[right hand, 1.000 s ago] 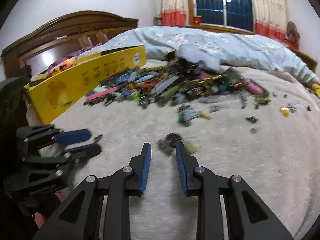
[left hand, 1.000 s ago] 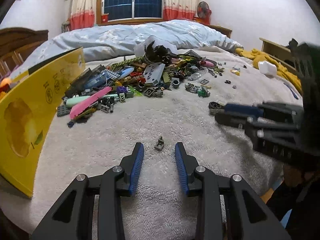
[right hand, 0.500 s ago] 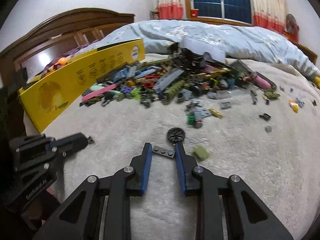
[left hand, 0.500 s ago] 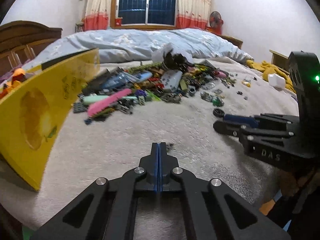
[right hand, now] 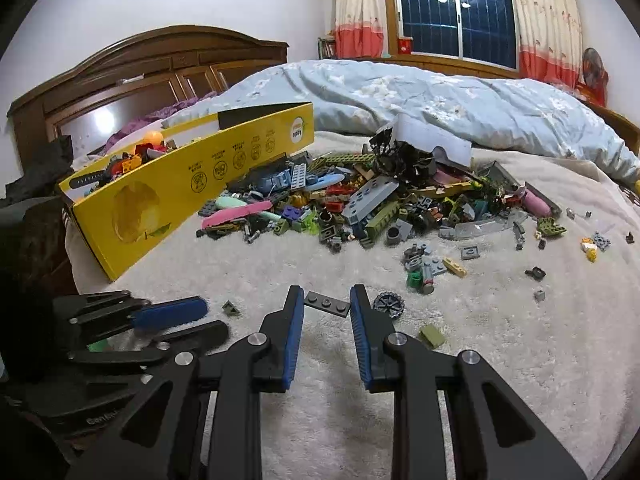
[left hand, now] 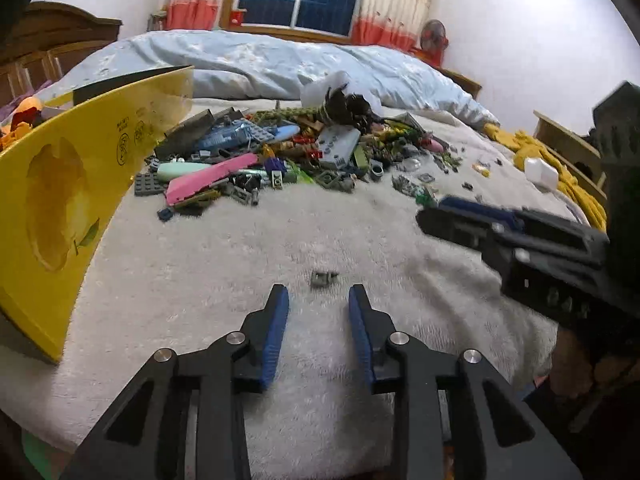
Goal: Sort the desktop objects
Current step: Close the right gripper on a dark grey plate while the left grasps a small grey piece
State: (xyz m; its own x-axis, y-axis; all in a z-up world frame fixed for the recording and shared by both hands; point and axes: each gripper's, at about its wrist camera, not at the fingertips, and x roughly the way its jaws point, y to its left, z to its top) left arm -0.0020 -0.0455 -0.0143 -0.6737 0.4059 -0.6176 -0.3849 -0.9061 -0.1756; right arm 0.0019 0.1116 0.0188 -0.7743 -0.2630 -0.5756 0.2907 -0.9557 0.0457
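A heap of mixed toy bricks (left hand: 280, 152) (right hand: 360, 200) covers the middle of the cream blanket. In the right wrist view my right gripper (right hand: 327, 296) is shut on a dark grey flat plate (right hand: 320, 301), held crosswise between the fingertips just above the blanket. In the left wrist view the jaws of my left gripper (left hand: 318, 294) are opening with nothing between them. A small grey piece (left hand: 322, 279) (right hand: 231, 309) lies on the blanket just beyond its tips. Each gripper shows in the other's view: the right gripper (left hand: 432, 212) at the right, the left gripper (right hand: 208, 320) at the lower left.
A long yellow cardboard box (left hand: 60, 208) (right hand: 180, 192) with toys in it stands along the left. A black gear wheel (right hand: 387, 303) and an olive brick (right hand: 432, 336) lie right of the right fingers. A blue quilt (right hand: 440, 108) is bunched behind the heap.
My left gripper closed fully, then opened again, and the small grey piece still lies on the blanket. My right gripper closed on the dark grey plate and drew it away from the gear wheel.
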